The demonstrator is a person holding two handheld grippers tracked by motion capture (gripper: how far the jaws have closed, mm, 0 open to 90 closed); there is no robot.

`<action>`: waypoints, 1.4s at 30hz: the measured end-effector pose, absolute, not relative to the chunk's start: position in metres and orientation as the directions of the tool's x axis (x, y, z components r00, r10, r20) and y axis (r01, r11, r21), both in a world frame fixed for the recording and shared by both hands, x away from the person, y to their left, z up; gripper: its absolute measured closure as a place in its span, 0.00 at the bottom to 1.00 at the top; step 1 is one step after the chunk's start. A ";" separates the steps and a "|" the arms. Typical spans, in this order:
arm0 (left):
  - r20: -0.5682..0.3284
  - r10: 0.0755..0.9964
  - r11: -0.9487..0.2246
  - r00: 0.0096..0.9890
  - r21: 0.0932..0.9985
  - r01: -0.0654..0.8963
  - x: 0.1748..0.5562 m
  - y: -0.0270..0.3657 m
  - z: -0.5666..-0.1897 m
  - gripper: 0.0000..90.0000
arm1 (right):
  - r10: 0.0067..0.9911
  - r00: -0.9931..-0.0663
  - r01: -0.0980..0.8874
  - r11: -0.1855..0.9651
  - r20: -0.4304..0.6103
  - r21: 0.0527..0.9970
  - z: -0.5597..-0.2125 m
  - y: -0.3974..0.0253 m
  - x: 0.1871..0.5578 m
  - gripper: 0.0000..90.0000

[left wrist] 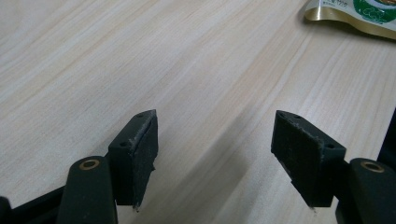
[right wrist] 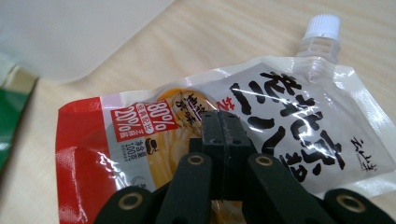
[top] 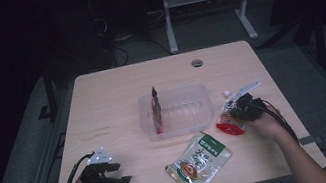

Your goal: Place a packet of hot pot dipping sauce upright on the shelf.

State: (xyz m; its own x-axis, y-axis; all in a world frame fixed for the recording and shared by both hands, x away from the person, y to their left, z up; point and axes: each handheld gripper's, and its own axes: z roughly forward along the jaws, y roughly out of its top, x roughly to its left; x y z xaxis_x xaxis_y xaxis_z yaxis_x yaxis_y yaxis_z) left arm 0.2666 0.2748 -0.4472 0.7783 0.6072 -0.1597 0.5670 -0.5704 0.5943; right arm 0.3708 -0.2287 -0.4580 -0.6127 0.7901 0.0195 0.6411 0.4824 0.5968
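A spouted pouch [top: 230,121] with a red end and black writing lies on the table right of the clear container. In the right gripper view the pouch [right wrist: 289,107] faces the camera, its white cap at the upper right. My right gripper [right wrist: 225,119] is shut, its jaws pressed together right over the pouch's printed face; nothing shows between them. In the high view the right gripper [top: 242,108] sits at the pouch's far side. My left gripper [top: 120,173] rests at the table's front left, open and empty, over bare wood [left wrist: 215,154].
A clear plastic container [top: 205,109] stands mid-table with a thin red packet [top: 156,112] upright at its left end. A green and gold snack bag [top: 199,162] lies in front of it, its corner in the left gripper view [left wrist: 355,14]. A round cable hole [top: 197,62] is near the far edge.
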 end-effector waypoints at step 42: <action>-0.157 0.601 -0.573 0.784 0.599 0.559 0.267 0.270 -0.447 0.35 | 0.700 -0.709 0.607 0.543 0.087 0.581 -0.454 -0.223 0.285 1.00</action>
